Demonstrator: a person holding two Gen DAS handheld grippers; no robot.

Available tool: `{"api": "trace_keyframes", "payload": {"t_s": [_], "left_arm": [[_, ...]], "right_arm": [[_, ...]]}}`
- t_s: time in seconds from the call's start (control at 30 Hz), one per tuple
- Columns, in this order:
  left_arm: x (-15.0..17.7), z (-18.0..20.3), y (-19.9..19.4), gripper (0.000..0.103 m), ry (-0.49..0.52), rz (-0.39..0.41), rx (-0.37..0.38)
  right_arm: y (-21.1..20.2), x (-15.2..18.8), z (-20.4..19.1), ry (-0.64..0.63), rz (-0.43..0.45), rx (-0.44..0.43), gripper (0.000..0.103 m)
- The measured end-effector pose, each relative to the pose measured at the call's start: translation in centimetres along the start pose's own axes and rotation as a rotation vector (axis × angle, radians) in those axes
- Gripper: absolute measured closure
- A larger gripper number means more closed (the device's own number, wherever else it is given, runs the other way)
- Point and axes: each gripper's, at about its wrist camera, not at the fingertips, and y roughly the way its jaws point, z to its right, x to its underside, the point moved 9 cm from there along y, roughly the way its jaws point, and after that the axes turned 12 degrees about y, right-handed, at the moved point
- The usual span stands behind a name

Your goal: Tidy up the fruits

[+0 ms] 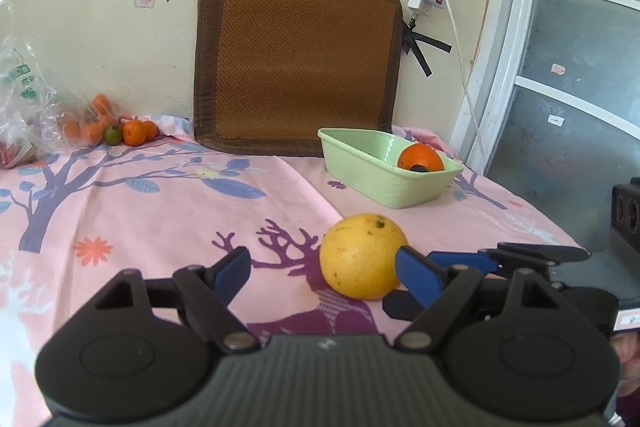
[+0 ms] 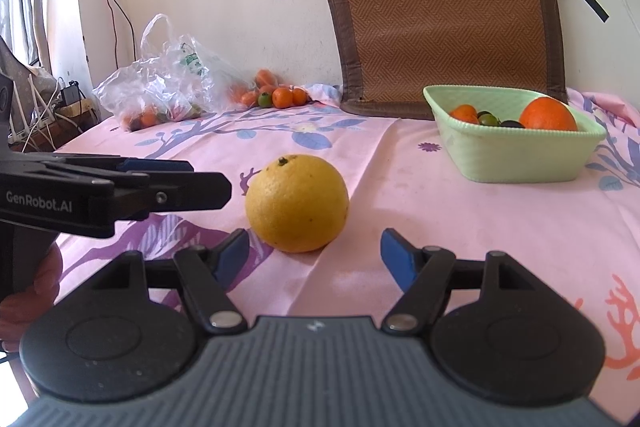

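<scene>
Open cloth all round the yellow orange (image 2: pixel 296 203)

Beyond it the green basket (image 2: pixel 512 155) blocks the right (left gripper (image 2: pixel 208 183) crowds its left side).

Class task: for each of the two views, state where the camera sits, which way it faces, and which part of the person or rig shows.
Left wrist: on the left tongs, facing the wall; right tongs intrude.
Right wrist: on the right tongs, facing the wall; left tongs and a hand show.
Shared: yellow orange, green basket, mat.
</scene>
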Motion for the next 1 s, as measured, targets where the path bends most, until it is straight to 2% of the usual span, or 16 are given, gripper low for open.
{"api": "trace_keyframes", "payload": {"t_s": [0.33, 1.0], "left_arm": [[-0.23, 0.58, -0.51, 0.018, 0.012, 0.032, 0.028], [-0.26, 0.99, -0.50, 0.018, 0.030, 0.032, 0.050]], "right_arm": [[0.06, 0.08, 0.01, -0.003, -0.003, 0.001, 0.029], [0.08, 0.16, -0.09, -0.003, -0.002, 0.005, 0.029]]}}
